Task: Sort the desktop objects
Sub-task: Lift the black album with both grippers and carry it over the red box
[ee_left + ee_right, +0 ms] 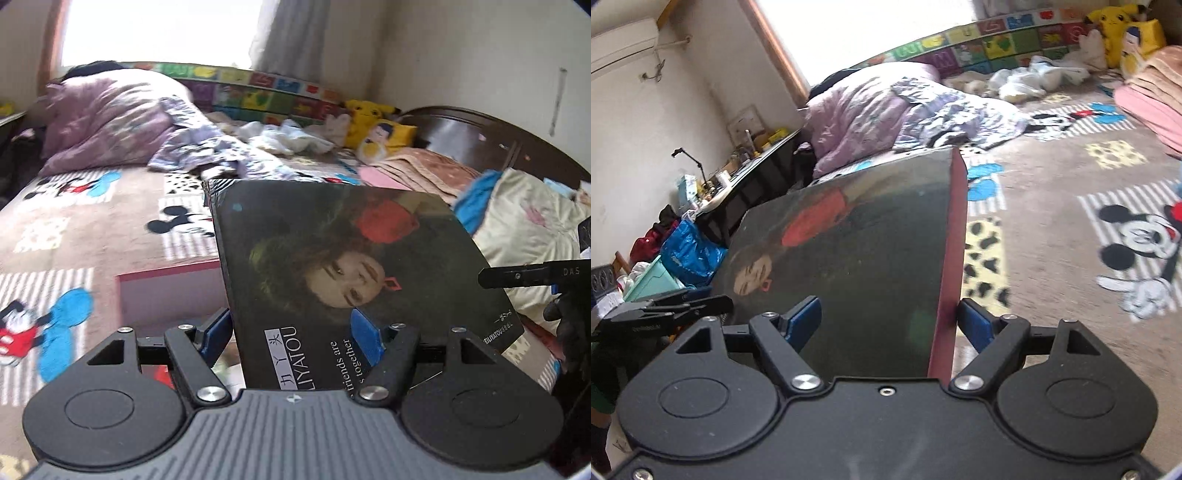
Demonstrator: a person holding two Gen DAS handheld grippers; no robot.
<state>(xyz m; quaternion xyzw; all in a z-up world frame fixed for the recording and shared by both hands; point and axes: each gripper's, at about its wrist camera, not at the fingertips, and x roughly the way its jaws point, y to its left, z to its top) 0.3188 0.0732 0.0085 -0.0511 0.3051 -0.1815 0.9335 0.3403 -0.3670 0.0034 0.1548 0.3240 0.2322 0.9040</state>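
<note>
A dark box [332, 266] with a woman's face and a red hat printed on its top is held in the air above a bed. My left gripper [291, 334] is shut on its near end, blue pads [364, 338] on either side. The same box [857, 258] fills the right wrist view, its dark red side face turned right. My right gripper [888, 321] is shut on it too, with blue pads [975, 323] against its sides. The right gripper's black finger [524, 278] shows at the box's right edge in the left wrist view. The left gripper [665, 308] shows at the lower left.
A bed with a Mickey Mouse blanket [1071, 206] lies below. A purple quilt [110, 122], loose clothes and yellow plush toys [373, 118] lie on it. A dark headboard [480, 129] stands at the right. A cluttered desk [738, 170] and a blue bag [690, 251] stand at the left.
</note>
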